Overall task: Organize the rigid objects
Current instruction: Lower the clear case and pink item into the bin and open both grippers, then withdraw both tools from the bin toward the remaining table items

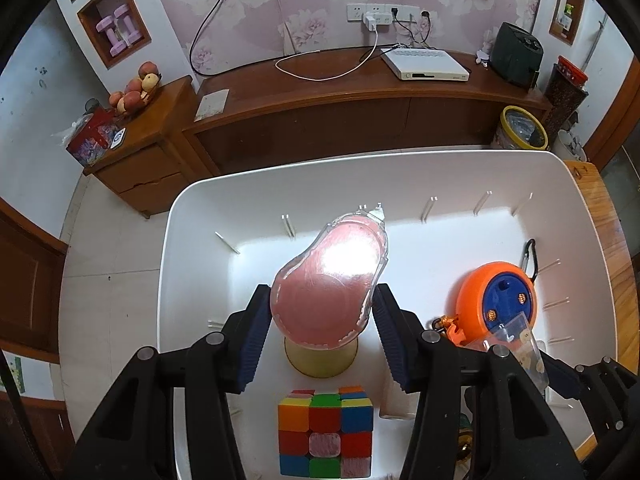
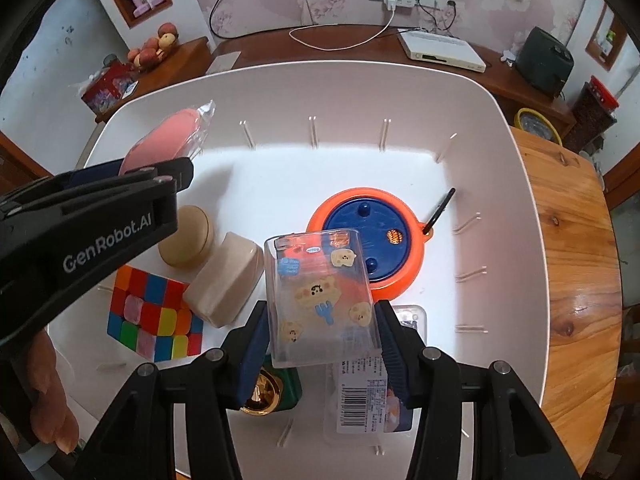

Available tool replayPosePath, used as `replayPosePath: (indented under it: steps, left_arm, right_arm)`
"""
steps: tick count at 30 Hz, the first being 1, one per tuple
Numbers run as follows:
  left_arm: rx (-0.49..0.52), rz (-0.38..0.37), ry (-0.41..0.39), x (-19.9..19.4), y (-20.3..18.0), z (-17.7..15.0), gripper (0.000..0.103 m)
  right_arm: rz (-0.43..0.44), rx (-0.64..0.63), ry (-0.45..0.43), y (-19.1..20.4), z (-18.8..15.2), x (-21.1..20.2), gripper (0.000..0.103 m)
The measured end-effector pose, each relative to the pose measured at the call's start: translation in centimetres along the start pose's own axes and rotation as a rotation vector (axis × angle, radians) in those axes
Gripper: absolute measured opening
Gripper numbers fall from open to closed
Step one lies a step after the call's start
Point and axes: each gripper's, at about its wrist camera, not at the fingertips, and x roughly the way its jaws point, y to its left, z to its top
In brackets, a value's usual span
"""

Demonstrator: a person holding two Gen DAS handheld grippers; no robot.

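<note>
My left gripper [image 1: 320, 312] is shut on a pink object in a clear plastic pack [image 1: 330, 276], held above the white bin [image 1: 280, 188]; it also shows in the right wrist view [image 2: 160, 142]. My right gripper [image 2: 320, 320] is shut on a clear plastic case with cartoon stickers [image 2: 320, 292], held over the bin [image 2: 500, 160]. In the bin lie a colour cube [image 1: 326, 432], a tan round tin [image 1: 320, 360], an orange and blue round reel [image 1: 496, 300], a cream box [image 2: 226, 280], a green and gold item [image 2: 276, 392] and a barcoded clear pack [image 2: 368, 396].
The bin stands on a wooden table [image 2: 572, 280]. Behind it runs a brown TV cabinet [image 1: 360, 92] with a white set-top box [image 1: 424, 64] and cables. A side cabinet [image 1: 136, 148] holds fruit. A yellow-rimmed can [image 1: 520, 128] stands at the right.
</note>
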Motion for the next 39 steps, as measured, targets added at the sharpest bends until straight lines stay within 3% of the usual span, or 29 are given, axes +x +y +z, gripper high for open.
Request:
replayPosePath:
  steps: [6,10,11,13,14,27,30,39]
  left_arm:
    - [0.001,0.025,0.012,0.4,0.1,-0.3,0.056]
    - [-0.026,0.008,0.026,0.3,0.5,-0.6,0.059]
    - [-0.029,0.004,0.028,0.2,0.5,-0.6,0.062]
    - [-0.034,-0.002,0.021,-0.3,0.6,-0.7,0.087]
    - [-0.034,0.0,0.009,-0.7,0.6,-0.8,0.09]
    - [0.026,0.019,-0.105,-9.2,0.5,-1.8,0.092]
    - [0.022,0.022,-0.113,-11.3,1.0,-2.0,0.099]
    - [-0.008,-0.018,-0.17,-17.8,3.1,-3.9,0.099]
  right_arm:
    - [0.004,-0.004,0.027,0.1,-0.3,0.4,0.054]
    - [0.004,-0.013,-0.006,0.1,-0.6,-0.4,0.069]
    - [0.011,-0.013,-0.013,0.2,-0.7,-0.6,0.07]
    - [0.026,-0.012,-0.022,0.2,-0.8,-1.1,0.07]
    - [0.031,-0.01,-0.028,0.2,-0.9,-1.4,0.07]
    - [0.061,0.011,-0.13,0.4,-3.1,-7.7,0.07]
    - [0.056,0.007,-0.153,0.7,-3.8,-9.4,0.07]
    - [0.053,0.009,-0.249,0.9,-6.0,-15.3,0.07]
